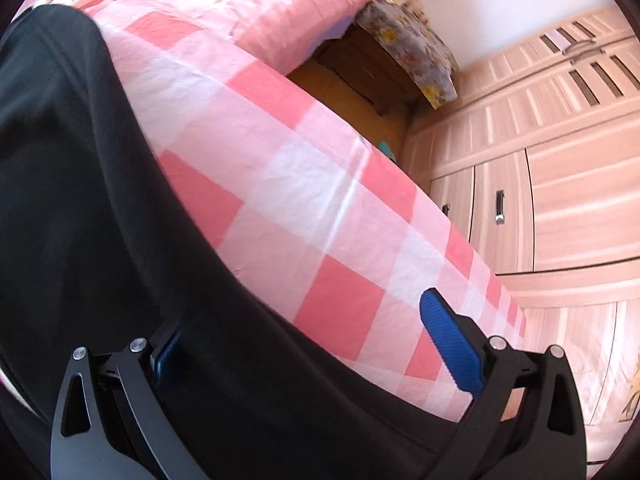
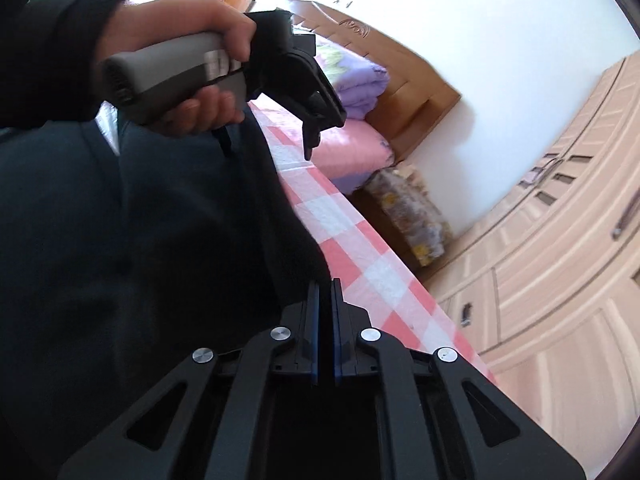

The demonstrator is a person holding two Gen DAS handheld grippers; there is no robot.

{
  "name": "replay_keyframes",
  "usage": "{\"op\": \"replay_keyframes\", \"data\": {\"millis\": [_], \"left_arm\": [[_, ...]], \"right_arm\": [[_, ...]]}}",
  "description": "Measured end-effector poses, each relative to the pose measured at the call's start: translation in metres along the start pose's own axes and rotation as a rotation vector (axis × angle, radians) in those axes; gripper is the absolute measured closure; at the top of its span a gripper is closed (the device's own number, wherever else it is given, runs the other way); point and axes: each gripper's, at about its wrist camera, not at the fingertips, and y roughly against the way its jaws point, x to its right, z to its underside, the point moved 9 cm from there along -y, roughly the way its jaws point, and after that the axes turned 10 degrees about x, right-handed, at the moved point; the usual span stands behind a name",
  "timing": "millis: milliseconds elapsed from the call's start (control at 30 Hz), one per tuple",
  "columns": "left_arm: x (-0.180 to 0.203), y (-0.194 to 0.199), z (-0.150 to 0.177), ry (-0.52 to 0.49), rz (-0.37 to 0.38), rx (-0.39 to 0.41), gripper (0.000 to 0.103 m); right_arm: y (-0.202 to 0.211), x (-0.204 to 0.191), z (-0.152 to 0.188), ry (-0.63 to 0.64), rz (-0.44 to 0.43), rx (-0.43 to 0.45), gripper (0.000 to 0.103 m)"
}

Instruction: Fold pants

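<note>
On the pink checked bedsheet (image 1: 320, 200), black pants (image 1: 100, 220) lie along its near side, their edge running diagonally. Left gripper (image 1: 304, 344) jaws are spread over that edge. Right gripper (image 2: 326, 292) jaws pinch the pants' fabric. Beyond the bed edge stands a wooden wardrobe (image 1: 560, 160). No writing is legible.

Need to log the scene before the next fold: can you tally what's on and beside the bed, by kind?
Black pants: 1
Pink pillows: 1
Folded purple quilts: 1
Floral-covered nightstands: 1
Hand-held grippers: 2, left hand-held gripper and right hand-held gripper
Total: 6, all on or beside the pink checked bed.
</note>
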Motion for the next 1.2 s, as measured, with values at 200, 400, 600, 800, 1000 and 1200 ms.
{"op": "replay_keyframes", "data": {"millis": [200, 400, 600, 800, 1000, 1200], "left_arm": [[-0.033, 0.047, 0.007, -0.008, 0.084, 0.100, 0.091], [-0.032, 0.167, 0.057, -0.207, 0.273, 0.378, 0.092], [-0.058, 0.203, 0.152, -0.428, 0.281, 0.494, 0.091], [-0.100, 0.148, 0.179, -0.342, 0.239, 0.315, 0.069], [-0.113, 0.156, 0.169, -0.278, 0.249, 0.314, 0.038], [-0.119, 0.159, 0.166, -0.247, 0.264, 0.293, 0.032]], "right_arm": [[0.012, -0.012, 0.009, -0.064, 0.038, -0.017, 0.096], [0.054, -0.011, 0.007, -0.171, 0.082, 0.037, 0.096], [0.088, -0.038, 0.040, -0.260, 0.067, -0.031, 0.086], [0.122, -0.041, 0.071, -0.495, 0.069, -0.077, 0.031], [0.137, 0.051, 0.149, -1.116, 0.109, -0.066, 0.029], [0.100, 0.120, 0.196, -1.402, 0.124, -0.036, 0.029]]}}
